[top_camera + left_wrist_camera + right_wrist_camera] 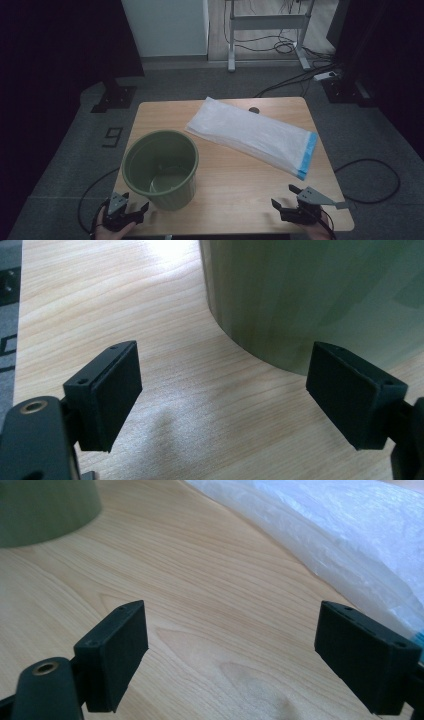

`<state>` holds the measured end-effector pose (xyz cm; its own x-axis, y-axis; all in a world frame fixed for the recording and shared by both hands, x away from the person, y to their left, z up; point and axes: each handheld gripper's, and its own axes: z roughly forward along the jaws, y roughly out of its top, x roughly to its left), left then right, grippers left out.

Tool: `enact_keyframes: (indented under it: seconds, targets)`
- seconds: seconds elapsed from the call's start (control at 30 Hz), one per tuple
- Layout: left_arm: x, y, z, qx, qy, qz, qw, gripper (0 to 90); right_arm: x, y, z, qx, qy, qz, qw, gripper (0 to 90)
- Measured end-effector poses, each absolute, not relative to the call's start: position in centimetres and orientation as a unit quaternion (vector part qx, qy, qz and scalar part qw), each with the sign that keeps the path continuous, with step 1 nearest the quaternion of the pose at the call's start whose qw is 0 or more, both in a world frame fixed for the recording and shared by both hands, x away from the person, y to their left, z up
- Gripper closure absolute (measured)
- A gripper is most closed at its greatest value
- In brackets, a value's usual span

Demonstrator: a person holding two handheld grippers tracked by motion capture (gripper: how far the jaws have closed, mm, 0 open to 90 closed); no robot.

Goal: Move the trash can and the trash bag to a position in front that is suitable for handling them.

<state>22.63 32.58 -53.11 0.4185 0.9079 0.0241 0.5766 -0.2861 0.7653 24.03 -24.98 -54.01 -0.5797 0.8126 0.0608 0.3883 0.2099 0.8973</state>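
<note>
Both grippers, left [131, 210] and right [290, 196], rest spread and empty at your table [235, 195] edge. Your green bin [161, 167] stands upright just beyond the left one; the folded bag [252, 134] lies flat behind, probably meant to line it.

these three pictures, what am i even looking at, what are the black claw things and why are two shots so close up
A person sits at a wooden table and holds a hand tool with two black jaws in each hand. The wide picture comes from a camera above the table: the left gripper is at the bottom left, the right gripper at the bottom right.

The two close shots come from small cameras riding on those tools, looking along their own jaws.

On the table stand a green bucket and a flat white plastic bag with a blue edge. The left gripper's camera sees the bucket's wall just ahead; the right one's sees the bag.

Both sets of jaws stand open. Nothing is held.
</note>
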Motion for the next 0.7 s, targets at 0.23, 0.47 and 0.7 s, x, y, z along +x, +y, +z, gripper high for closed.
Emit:
enact_keyframes:
  seconds: [0.23, 0.47, 0.7]
  targets:
    - [22.4, 33.4, -52.5, 0.768, 0.467, 0.235, 0.37, 13.8, 24.1, -26.3, -54.1, 0.414, 0.734, 0.487, 0.231, 13.3]
    - [22.4, 34.0, -51.1, 0.774, 0.423, 0.228, 0.414, 13.7, 24.7, -27.5, -54.3, 0.397, 0.736, 0.501, 0.222, 14.4]
    - [24.0, 33.8, -49.0, 0.792, 0.331, 0.153, 0.49, 12.7, 25.1, -27.9, -54.4, 0.394, 0.736, 0.506, 0.216, 15.4]
